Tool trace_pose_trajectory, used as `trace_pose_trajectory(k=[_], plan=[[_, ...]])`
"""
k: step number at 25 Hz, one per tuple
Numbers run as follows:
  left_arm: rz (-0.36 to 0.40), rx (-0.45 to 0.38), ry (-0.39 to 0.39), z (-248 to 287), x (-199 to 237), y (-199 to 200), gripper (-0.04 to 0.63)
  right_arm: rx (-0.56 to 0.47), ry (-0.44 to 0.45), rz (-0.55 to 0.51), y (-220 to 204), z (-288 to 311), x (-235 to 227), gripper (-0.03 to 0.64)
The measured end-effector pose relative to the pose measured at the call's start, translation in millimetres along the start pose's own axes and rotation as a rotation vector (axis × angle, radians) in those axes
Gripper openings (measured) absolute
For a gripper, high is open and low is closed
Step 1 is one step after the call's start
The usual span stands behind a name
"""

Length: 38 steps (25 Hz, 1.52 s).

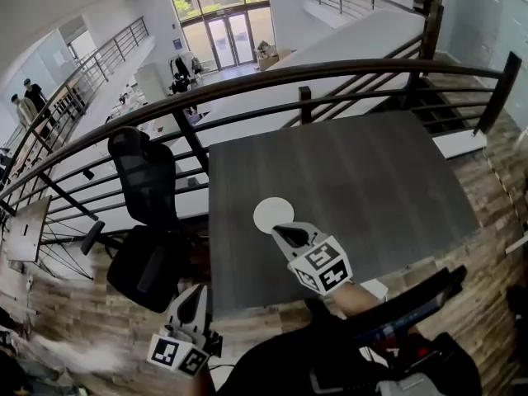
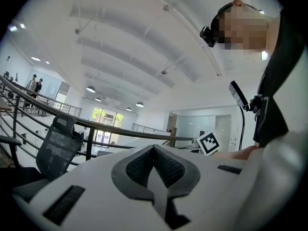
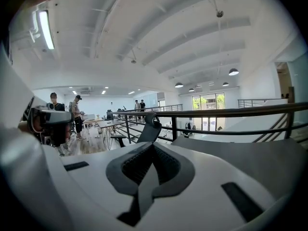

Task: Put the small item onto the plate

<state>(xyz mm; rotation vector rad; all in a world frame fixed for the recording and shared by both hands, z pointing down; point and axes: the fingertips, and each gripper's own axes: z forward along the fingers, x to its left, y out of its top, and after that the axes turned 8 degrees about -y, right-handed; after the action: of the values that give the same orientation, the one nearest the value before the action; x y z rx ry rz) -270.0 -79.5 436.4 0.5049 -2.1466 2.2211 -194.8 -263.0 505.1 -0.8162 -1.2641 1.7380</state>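
Left gripper (image 1: 195, 294) sits lowest, off the near-left corner of the surface (image 1: 371, 180), above the wood floor (image 1: 74, 320); its fingers (image 2: 139, 166) are together, nothing between them. Right gripper (image 1: 285, 234) hangs over the surface, tilted slightly down, fingers (image 3: 169, 166) together. In head view its tip overlaps the near edge of the white plate (image 1: 271, 211); contact indeterminate. Small item: not discernible in any view. Left of the surface stands a black office chair (image 1: 144, 180); behind it runs a dark railing (image 1: 330, 68), then a bright hall with glass doors (image 1: 223, 35).
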Motion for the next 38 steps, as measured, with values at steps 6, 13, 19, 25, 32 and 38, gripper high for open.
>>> trace_pose_trajectory(k=[6,13,19,25,32,38], plan=[[-0.003,0.004,-0.062,-19,-3,-8,0.003,-0.022,-0.059,0.017,1,-27,16,0.002],[0.018,-0.009,-0.14,-26,-7,-14,0.003,-0.053,-0.135,0.04,8,-60,28,0.002],[0.039,0.01,-0.17,-19,-20,-14,0.003,-0.081,-0.132,0.071,20,-91,28,0.002],[0.078,0.02,-0.185,3,-59,-10,0.003,-0.096,-0.122,0.054,28,-121,6,0.002],[0.093,0.023,-0.179,33,-90,-9,0.003,-0.133,-0.114,0.086,32,-159,-19,0.002],[0.081,0.011,-0.164,57,-113,-12,0.003,-0.131,-0.119,0.071,25,-185,-44,0.002]])
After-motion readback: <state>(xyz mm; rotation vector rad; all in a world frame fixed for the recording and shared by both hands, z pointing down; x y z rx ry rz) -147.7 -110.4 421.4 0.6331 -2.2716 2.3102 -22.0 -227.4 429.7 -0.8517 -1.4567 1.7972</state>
